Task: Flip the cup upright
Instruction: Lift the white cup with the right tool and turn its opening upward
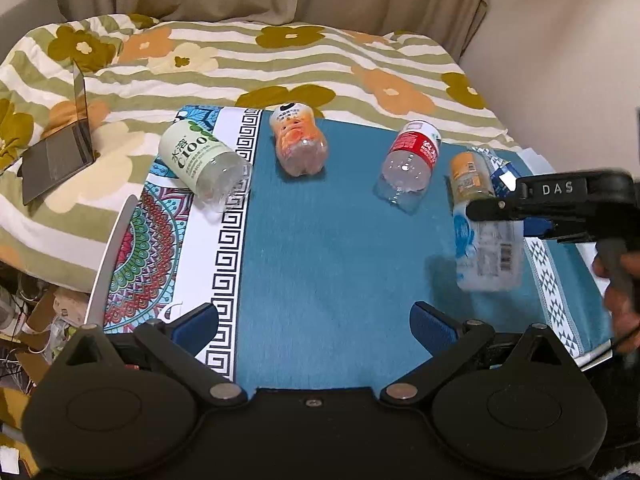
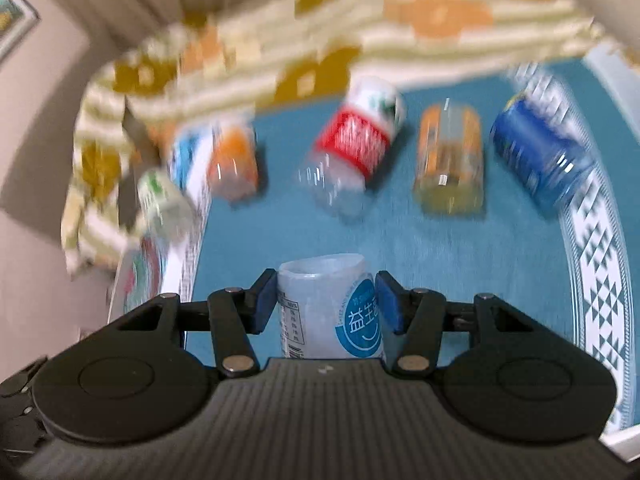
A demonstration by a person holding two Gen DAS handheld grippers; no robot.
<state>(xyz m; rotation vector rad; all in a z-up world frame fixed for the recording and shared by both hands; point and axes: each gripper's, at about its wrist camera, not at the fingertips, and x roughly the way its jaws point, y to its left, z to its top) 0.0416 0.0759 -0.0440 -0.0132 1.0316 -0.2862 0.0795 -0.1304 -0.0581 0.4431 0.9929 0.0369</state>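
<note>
My right gripper point(image 2: 326, 300) is shut on a clear cup with a pale blue and white label point(image 2: 330, 312). It holds the cup above the blue mat, open end away from the camera. In the left wrist view the same cup point(image 1: 490, 252) hangs roughly upright in the right gripper point(image 1: 496, 210), lifted off the mat, at the right. My left gripper point(image 1: 314, 324) is open and empty over the near part of the mat. The right wrist view is blurred by motion.
Several cut-bottle cups lie on their sides on the blue mat point(image 1: 320, 260): green-white point(image 1: 200, 160), orange-pink point(image 1: 298, 142), red-label point(image 1: 412, 160), orange point(image 1: 468, 176), and dark blue point(image 2: 540, 156). A laptop point(image 1: 60, 148) sits on the flowered bedding point(image 1: 280, 60) behind.
</note>
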